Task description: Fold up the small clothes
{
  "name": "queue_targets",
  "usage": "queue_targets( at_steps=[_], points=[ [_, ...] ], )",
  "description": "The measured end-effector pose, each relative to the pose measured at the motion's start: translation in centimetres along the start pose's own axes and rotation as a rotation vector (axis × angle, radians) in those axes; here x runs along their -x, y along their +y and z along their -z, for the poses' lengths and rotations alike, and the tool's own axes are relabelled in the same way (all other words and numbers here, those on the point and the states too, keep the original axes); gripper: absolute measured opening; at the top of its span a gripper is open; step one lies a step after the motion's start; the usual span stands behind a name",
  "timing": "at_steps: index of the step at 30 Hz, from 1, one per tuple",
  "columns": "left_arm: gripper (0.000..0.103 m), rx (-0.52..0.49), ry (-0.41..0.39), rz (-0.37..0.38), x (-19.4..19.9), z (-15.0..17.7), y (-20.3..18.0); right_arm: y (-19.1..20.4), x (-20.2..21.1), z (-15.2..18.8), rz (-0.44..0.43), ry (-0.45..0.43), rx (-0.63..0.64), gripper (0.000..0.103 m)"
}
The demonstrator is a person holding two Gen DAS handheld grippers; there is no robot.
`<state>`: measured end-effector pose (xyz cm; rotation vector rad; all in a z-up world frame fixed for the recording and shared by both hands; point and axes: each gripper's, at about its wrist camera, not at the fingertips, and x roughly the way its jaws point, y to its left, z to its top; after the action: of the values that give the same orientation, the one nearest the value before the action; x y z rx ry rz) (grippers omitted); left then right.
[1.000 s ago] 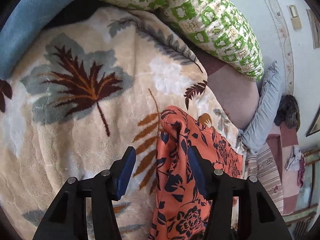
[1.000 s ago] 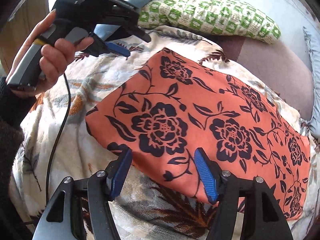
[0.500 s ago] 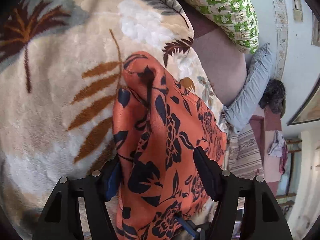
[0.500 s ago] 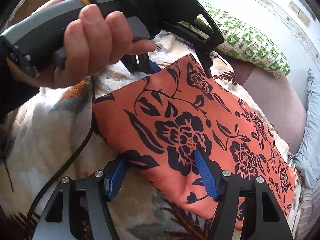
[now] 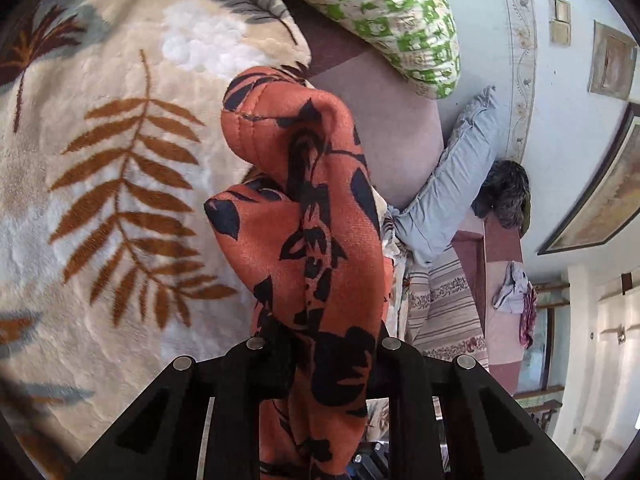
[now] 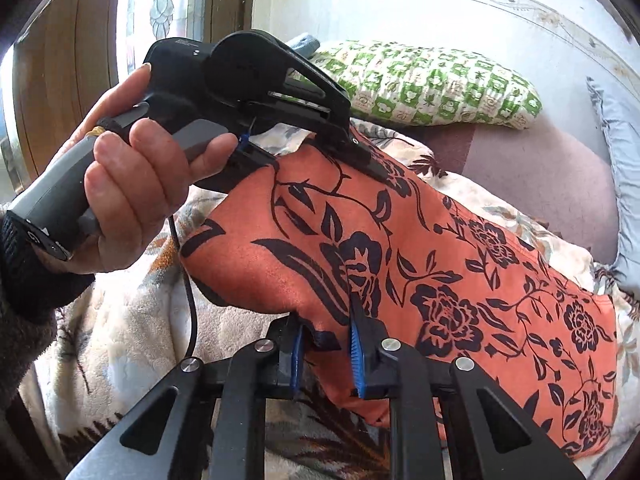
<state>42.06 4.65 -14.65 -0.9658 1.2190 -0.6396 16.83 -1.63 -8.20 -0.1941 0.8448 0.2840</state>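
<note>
Risk: the garment (image 6: 460, 264) could have slipped from either grip, as each pinch took only a shallow bite of hem, judging by the bunching.
Risk, second: uneven lifting might have skewed the fold, one corner sitting higher than the other.
Garment: orange cloth, black floral print, soft, stitched hem; lay across the blanket (image 5: 100, 200), its near-left edge raised.
Left gripper (image 5: 320, 344): closed down on a gathered corner of the garment.
Right gripper (image 6: 326, 356): narrowed, blue pads (image 6: 356, 356) pinching the near edge.
Blanket: plush, cream, leaf pattern.
Pillow (image 6: 432, 84): green-and-white check, at the blanket's far edge.
Hand (image 6: 132, 196): wrapped around the left gripper's grey handle.
</note>
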Motion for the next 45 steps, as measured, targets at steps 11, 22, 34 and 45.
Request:
queue_targets(
  at_steps=[11, 22, 34, 45],
  points=[
    [0.02, -0.093, 0.122, -0.179, -11.4, 2.3, -10.2, -10.0, 3.6, 4.3, -0.079, -0.043, -0.326, 0.017],
    [0.039, -0.079, 0.195, -0.425, -22.1, 3.0, -12.8, -17.4, 0.7, 10.3, -0.307, 0.022, -0.751, 0.031],
    [0.053, -0.092, 0.134, -0.355, -21.2, 5.2, -17.1, -21.3, 4.6, 11.7, -0.35, -0.045, -0.89, 0.051],
    [0.054, -0.363, 0.117, -0.69, -23.7, 8.4, -23.9, -24.8, 4.7, 13.0, -0.377, -0.074, -0.991, 0.062]
  ],
)
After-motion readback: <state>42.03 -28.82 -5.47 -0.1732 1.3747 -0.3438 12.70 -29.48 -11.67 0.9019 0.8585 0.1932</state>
